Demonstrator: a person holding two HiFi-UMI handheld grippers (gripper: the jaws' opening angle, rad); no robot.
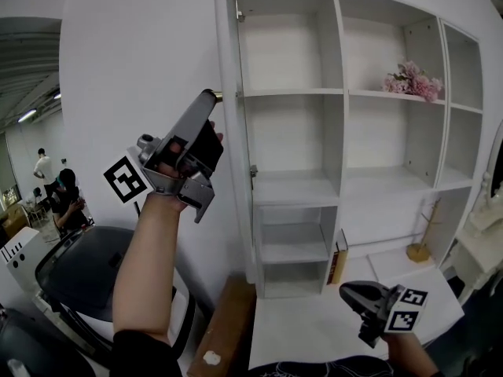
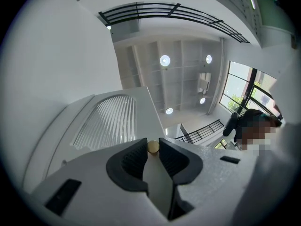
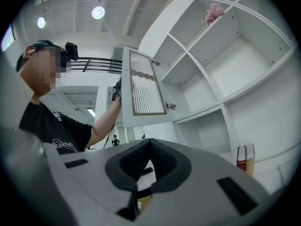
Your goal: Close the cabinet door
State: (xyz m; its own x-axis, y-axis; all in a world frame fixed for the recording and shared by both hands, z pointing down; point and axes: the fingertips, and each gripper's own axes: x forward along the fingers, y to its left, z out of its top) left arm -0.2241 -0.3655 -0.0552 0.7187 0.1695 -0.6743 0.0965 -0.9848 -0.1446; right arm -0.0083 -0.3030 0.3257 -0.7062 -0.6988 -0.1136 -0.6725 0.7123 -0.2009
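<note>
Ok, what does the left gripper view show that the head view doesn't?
Only the left gripper view: the left claw with its pads closed on the knob, and the ribbed pane in the door. Only the head view: the open shelves, the flowers and the right claw held low. Both: the left claw at the knob on the door's edge.

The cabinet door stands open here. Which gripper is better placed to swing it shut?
Left. The left gripper is clamped on the brass knob at the edge of the open door. The right gripper hangs low, shut and empty, well away from the door.
</note>
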